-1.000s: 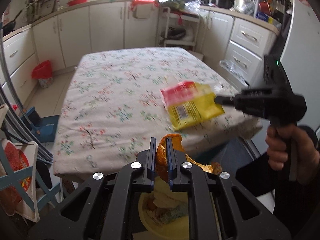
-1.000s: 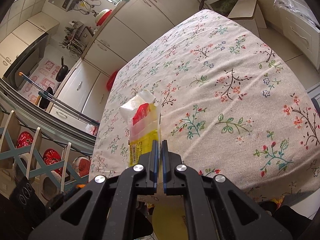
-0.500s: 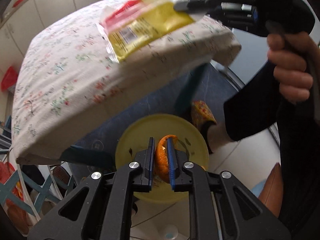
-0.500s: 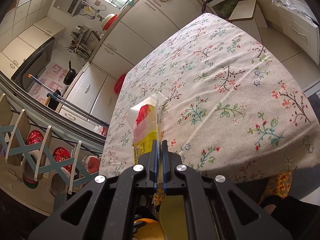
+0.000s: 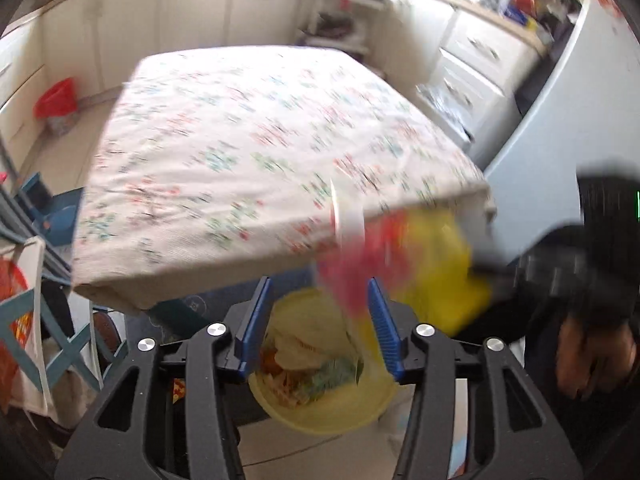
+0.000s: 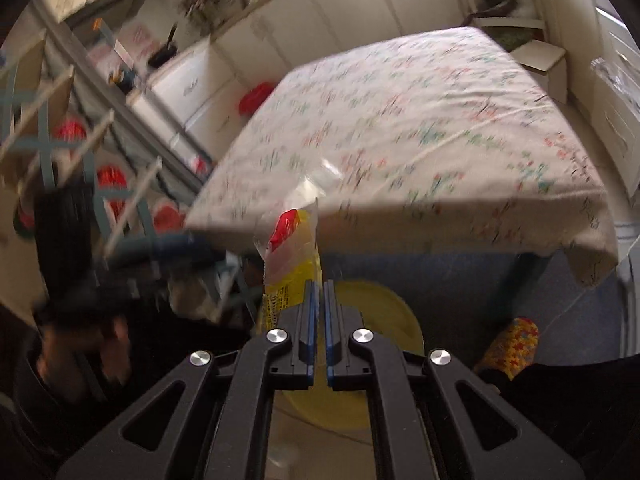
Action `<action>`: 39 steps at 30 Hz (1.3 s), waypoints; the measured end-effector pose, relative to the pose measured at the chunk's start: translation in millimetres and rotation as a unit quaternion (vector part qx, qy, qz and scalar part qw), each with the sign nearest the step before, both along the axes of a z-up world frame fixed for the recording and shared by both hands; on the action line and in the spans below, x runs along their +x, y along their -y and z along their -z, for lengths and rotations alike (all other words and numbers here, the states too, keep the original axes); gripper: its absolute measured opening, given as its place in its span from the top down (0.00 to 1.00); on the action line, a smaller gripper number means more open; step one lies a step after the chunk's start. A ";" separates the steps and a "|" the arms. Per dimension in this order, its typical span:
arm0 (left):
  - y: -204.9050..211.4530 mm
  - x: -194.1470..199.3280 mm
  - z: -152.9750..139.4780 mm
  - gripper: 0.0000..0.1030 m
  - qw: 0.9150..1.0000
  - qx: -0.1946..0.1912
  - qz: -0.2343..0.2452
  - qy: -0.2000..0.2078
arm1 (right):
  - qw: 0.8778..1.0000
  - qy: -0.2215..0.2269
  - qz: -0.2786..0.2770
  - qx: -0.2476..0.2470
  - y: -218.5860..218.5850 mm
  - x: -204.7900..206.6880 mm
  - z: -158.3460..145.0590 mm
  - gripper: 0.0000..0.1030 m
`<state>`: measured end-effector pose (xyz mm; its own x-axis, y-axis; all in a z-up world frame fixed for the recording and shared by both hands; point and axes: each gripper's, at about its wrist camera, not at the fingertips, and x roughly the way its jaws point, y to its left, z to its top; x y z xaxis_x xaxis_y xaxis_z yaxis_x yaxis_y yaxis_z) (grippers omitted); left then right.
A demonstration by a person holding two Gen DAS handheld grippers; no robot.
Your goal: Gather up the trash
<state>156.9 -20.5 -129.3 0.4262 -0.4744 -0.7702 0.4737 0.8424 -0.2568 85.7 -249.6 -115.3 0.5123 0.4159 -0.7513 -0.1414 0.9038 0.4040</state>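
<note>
A glossy plastic wrapper (image 6: pixel 290 258), a smooth yellow plastic bin (image 5: pixel 320 408), and a matt floral cloth tablecloth (image 5: pixel 248 152).

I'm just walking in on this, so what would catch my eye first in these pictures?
Probably the yellow and red wrapper, pinched in the shut right tool just past the near edge of the flowered table. Below it on the floor sits a yellow bin with scraps inside, seen between the opening fingers of the left tool, which grip nothing.
</note>
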 end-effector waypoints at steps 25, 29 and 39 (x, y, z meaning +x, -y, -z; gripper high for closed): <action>-14.9 -5.6 -25.7 0.26 0.996 -0.039 -0.063 0.051 | 0.995 -0.062 -0.003 -0.073 -42.9 8.9 46.8 0.58; -15.5 -16.5 -43.0 0.16 0.993 -0.048 -0.078 0.081 | 0.996 0.006 0.035 -0.076 -35.7 3.0 16.1 0.34; -25.4 -71.8 -91.7 0.08 0.959 0.032 -0.212 0.187 | 0.967 0.168 0.151 -0.119 -9.4 -45.9 -73.2 0.08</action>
<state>85.1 4.9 -37.6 0.8228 -0.1536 -0.5472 0.1335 0.9881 -0.0767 39.8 -240.2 -42.1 0.8150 0.0452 -0.5777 0.0566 0.9860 0.1570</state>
